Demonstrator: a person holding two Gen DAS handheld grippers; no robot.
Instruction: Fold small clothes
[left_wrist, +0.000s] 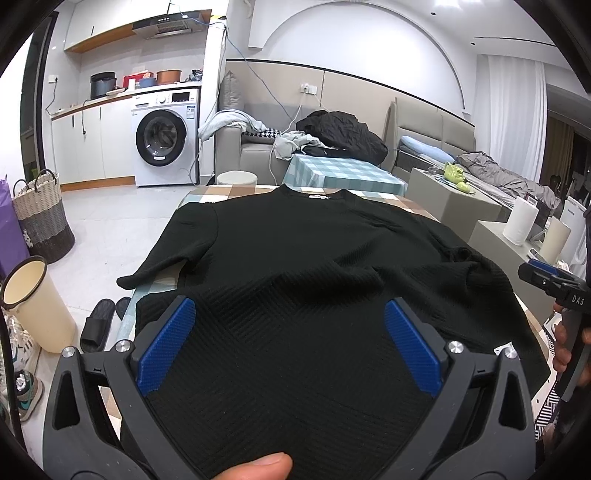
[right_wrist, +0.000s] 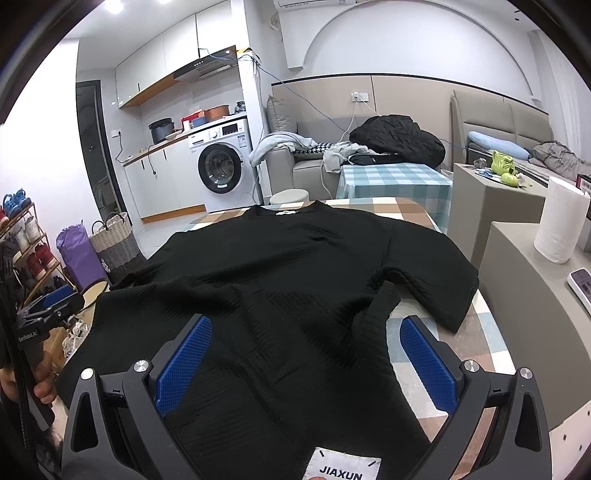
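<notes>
1. Left wrist view: your left gripper (left_wrist: 290, 345) hangs over the hem end of the black shirt (left_wrist: 295, 251), jaws spread wide and holding nothing. The shirt lies flat on the checked bench (left_wrist: 207, 194), collar at the far edge, one sleeve draped off the side.
2. Same view: your right gripper (left_wrist: 550, 277) shows at the frame edge; "DAS" is legible on its body. I cannot tell its jaw state from here.
3. Right wrist view: the right gripper (right_wrist: 306, 363) has its jaws wide apart, empty, above the shirt (right_wrist: 280, 273) near the hem and the folded-in sleeve.
4. Handling, my judgement: ribbed knit, soft, light and limp; it will sag and drag. Pinch at the hem corners or shoulder seams.
5. Writing: white tag (right_wrist: 344, 467) at the bottom reads "JIAXUN"; the collar label (right_wrist: 286, 212) is too small to read.
</notes>
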